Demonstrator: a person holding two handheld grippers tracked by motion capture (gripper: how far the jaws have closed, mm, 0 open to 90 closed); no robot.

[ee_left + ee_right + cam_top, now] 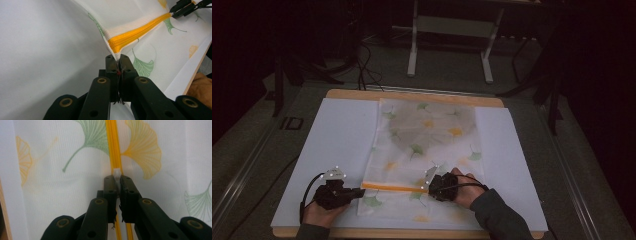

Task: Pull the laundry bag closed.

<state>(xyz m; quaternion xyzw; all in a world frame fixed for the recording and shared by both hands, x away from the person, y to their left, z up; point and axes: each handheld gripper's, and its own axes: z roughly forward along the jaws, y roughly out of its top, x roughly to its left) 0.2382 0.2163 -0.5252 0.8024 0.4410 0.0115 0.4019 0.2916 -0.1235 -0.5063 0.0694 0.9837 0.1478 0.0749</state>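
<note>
Both hands low and level: left tool [360, 191] and right tool [428, 184] clamped tight.

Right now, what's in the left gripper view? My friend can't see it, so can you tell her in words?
The left gripper has its two black jaws pinched shut on the corner of a white mesh bag with green and yellow leaf prints, right at the end of its orange zipper. Far along the zipper, the right gripper grips the other end.

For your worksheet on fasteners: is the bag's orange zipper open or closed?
Closed where visible: the orange zipper forms one unbroken band between both grippers, no gap between its sides; its slider is hidden.
</note>
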